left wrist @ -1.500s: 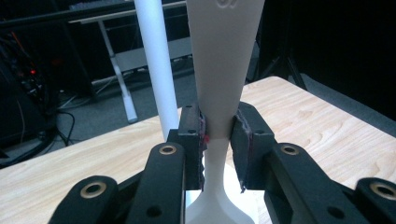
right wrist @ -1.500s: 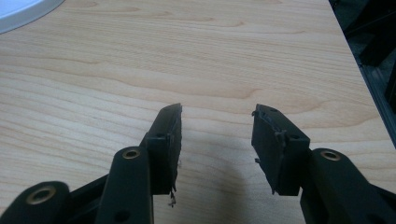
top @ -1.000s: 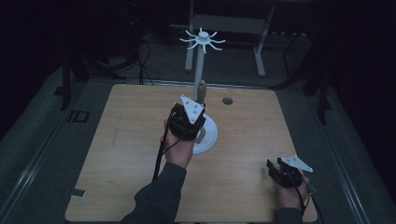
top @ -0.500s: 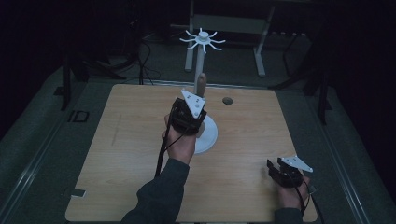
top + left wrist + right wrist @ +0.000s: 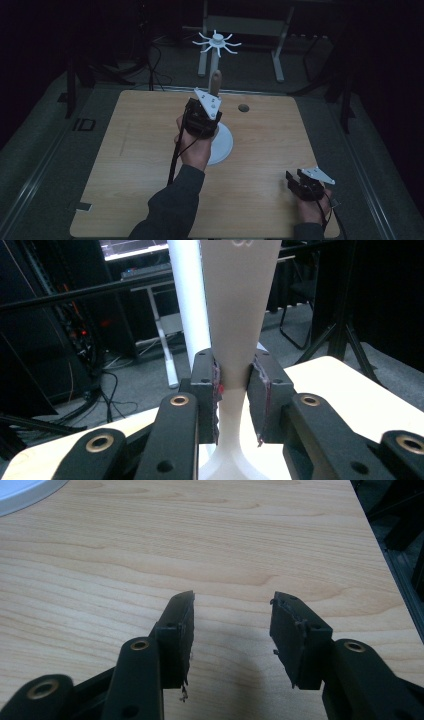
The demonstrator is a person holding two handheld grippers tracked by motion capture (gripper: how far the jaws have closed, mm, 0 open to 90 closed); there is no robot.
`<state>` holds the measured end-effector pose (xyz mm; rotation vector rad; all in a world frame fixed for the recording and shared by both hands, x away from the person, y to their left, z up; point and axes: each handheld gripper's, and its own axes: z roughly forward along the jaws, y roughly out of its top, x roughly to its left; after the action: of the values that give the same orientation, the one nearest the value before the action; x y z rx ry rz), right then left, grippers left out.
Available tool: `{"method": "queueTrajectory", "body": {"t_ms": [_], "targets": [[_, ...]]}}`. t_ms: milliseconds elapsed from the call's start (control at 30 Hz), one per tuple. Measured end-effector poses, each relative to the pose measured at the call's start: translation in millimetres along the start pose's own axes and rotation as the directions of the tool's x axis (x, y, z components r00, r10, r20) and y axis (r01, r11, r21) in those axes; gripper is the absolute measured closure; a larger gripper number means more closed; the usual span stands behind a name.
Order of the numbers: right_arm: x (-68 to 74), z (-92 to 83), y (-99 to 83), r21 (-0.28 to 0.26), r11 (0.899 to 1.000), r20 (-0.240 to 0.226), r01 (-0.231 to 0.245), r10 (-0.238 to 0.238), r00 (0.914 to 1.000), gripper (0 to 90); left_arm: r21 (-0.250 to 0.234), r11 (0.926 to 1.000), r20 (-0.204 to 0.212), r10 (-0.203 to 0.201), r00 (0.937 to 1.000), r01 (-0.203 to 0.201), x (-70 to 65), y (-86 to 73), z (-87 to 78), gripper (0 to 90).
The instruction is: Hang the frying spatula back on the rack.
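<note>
My left gripper (image 5: 212,101) hovers above the middle of the table, beside the pole of a white stand (image 5: 223,145). It is shut on a beige tapered piece (image 5: 215,81) that points upward. In the left gripper view the pads (image 5: 215,390) of the left gripper (image 5: 235,386) pinch the narrow neck of the beige piece (image 5: 238,310), which widens above them. The white pole (image 5: 187,300) rises just behind it. A ring of white spokes (image 5: 217,43) tops the stand. My right gripper (image 5: 292,180) rests open near the table's front right corner; the right gripper (image 5: 231,626) has bare wood between its jaws.
The wooden table (image 5: 140,150) carries a small dark round spot (image 5: 243,107) right of the stand. A corner of the stand's white base (image 5: 25,492) lies at the far left of the right gripper view. Dark floor, cables and metal frames surround the table.
My left gripper has risen and moved slightly away from me with the beige piece, closer along the stand's pole. The right gripper has stayed in place.
</note>
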<state>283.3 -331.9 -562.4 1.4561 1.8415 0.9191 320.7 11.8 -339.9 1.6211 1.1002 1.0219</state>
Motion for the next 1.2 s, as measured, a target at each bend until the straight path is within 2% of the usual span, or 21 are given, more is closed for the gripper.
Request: {"method": "queueTrajectory", "body": {"t_ms": [500,767,1200], "targets": [[-0.1,0.3,-0.1,0.002,1.0,-0.002,-0.001,0.001,1.0,51.6,0.001,1.0,-0.045,0.004,0.999,-0.004,1.0,11.8,5.0,74.8],[-0.8,0.2,-0.2,0.003,1.0,0.0,-0.003,0.003,1.0,51.5,0.002,0.9999,-0.086,0.01,0.9963,-0.01,-2.0,17.1,7.9,74.7],[-1.5,0.0,-0.3,0.001,1.0,0.003,-0.005,0.005,1.0,51.3,0.004,0.9999,-0.118,0.016,0.9928,-0.016,-1.5,20.8,9.5,74.7]]}}
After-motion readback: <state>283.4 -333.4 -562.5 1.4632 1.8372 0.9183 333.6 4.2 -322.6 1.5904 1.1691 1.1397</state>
